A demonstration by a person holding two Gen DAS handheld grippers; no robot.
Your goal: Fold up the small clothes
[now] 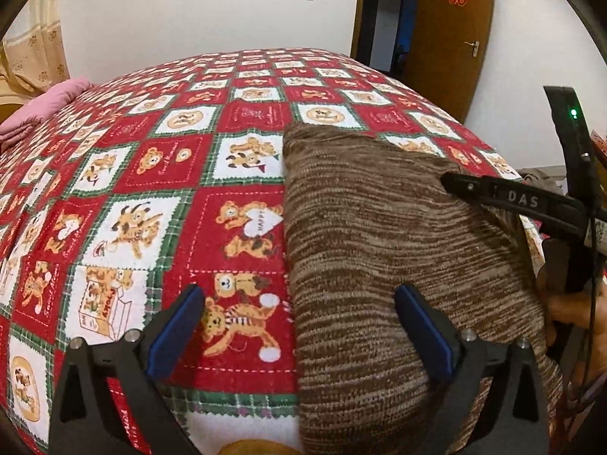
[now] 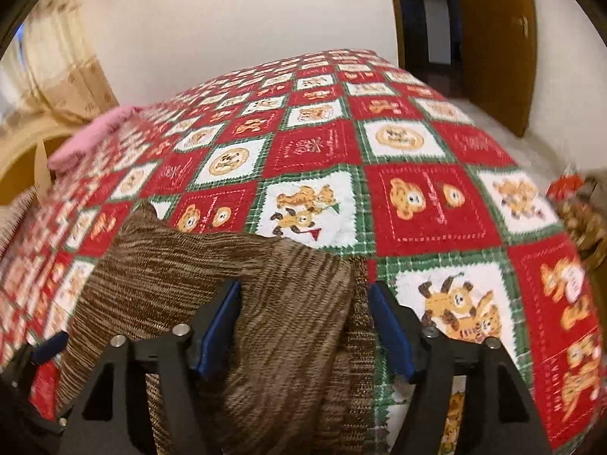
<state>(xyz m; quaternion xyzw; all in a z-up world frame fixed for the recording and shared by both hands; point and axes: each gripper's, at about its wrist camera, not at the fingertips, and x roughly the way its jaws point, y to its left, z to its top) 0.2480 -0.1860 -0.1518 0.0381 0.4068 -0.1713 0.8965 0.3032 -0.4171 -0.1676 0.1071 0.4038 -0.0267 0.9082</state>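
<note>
Brown-and-tan knitted fabric filled the near ground of both wrist views, a small striped garment (image 1: pixel 379 250) lying on a bed covered by a red, white and green teddy-bear quilt (image 1: pixel 159 174). The left gripper (image 1: pixel 299 326) hovered at the garment's left edge with its blue-padded jaws spread wide, one finger over the quilt and the other over the knit, gripping nothing. The right gripper (image 2: pixel 303 326) also had its jaws apart, a raised fold of the garment (image 2: pixel 265 303) bunched between the blue pads; whether the pads touched the cloth could not be told. In the left view the right gripper's dark finger lay across the garment's far right side, beside a hand (image 1: pixel 576 311) on its handle. Farther back, a pink folded cloth (image 1: pixel 41 110) sat at the quilt's left edge. Beyond the bed stood a white wall, a patterned curtain (image 1: pixel 34 53) and a brown wooden door (image 1: pixel 451 38)
</note>
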